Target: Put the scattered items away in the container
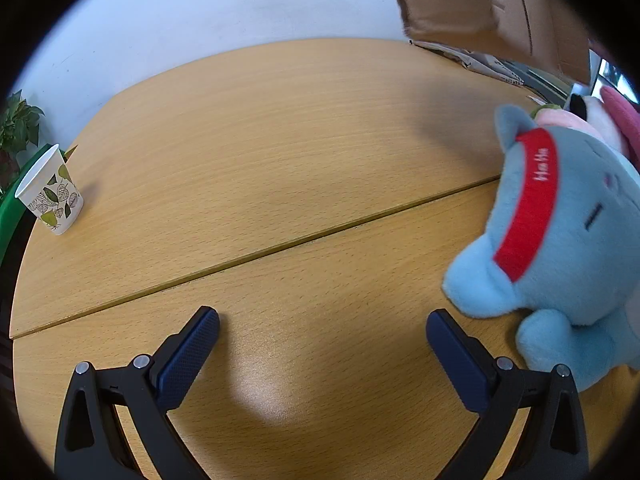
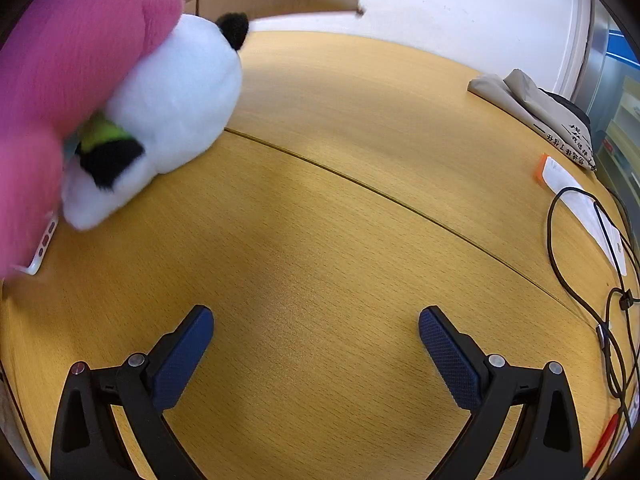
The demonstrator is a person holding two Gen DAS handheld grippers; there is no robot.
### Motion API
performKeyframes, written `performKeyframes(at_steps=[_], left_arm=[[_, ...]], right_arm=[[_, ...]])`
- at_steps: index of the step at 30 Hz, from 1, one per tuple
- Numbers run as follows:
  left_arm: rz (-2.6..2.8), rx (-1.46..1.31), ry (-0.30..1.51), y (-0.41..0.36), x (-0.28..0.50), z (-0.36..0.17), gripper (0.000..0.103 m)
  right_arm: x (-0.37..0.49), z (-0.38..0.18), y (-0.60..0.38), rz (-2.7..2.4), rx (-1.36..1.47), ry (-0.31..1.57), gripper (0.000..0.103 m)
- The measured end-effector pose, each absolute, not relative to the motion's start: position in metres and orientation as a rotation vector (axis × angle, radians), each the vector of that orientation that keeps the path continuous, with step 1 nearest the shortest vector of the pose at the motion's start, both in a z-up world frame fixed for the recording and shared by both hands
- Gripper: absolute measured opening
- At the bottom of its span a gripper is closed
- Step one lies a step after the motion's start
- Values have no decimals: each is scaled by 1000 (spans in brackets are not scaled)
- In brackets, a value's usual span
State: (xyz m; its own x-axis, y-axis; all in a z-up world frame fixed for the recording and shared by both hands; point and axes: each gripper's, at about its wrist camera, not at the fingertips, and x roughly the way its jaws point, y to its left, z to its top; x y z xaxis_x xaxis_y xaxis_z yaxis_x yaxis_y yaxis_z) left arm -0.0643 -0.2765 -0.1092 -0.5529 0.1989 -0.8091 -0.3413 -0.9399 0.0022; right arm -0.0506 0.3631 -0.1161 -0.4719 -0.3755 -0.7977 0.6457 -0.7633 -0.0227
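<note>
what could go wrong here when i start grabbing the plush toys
1. The blue plush lies just outside the open left hand-held gripper, so closing now would likely catch nothing.
2. A white phone case lies partly under the pink plush; lifting the plush could drag it.
3. Loose black cables lie to the right of the open right hand-held gripper and could snag.

Place: an office or workroom, by the look of it.
Surface: a wood-grain table point(image 1: 280, 128) made of two joined tops, with a seam running across.
Back edge: cardboard boxes point(image 1: 492, 4) against a plain white wall point(image 1: 200, 8).
Left edge: a leaf-print paper cup point(image 1: 50, 192) and a potted plant point(image 1: 18, 128).
Right edge: black cables point(image 2: 580, 248), a paper slip point(image 2: 580, 200) and a printed grey bag point(image 2: 536, 108).
</note>
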Motion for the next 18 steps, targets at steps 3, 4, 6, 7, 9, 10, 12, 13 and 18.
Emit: performKeyframes(at_steps=[3, 4, 6, 7, 9, 10, 12, 13, 18], left_arm=[[2516, -1281, 228, -277, -64, -109, 103], [2516, -1281, 228, -277, -64, -109, 103], [2516, -1281, 228, -277, -64, -109, 103], [2516, -1282, 228, -277, -65, -109, 103], [2516, -1282, 228, -277, -64, -109, 103], [2516, -1281, 228, -277, -64, -109, 103], [2516, -1282, 228, -277, -64, -109, 103], [2516, -1282, 228, -277, -64, -109, 103], [2516, -1282, 228, -277, -64, -109, 103]], right_arm=[[-50, -116, 363, -2229, 1098, 434, 103], [-50, -116, 363, -2226, 1096, 437, 103], [-48, -116, 363, -2219, 1093, 437, 103], [-47, -116, 362, -2219, 1093, 438, 103], [-45, -116, 360, -2219, 1093, 439, 103], [-45, -116, 359, -2217, 1091, 441, 103], [-45, -116, 358, -2215, 1091, 441, 103], [-44, -116, 358, -2215, 1091, 442, 103], [-44, -115, 357, -2215, 1091, 442, 103]])
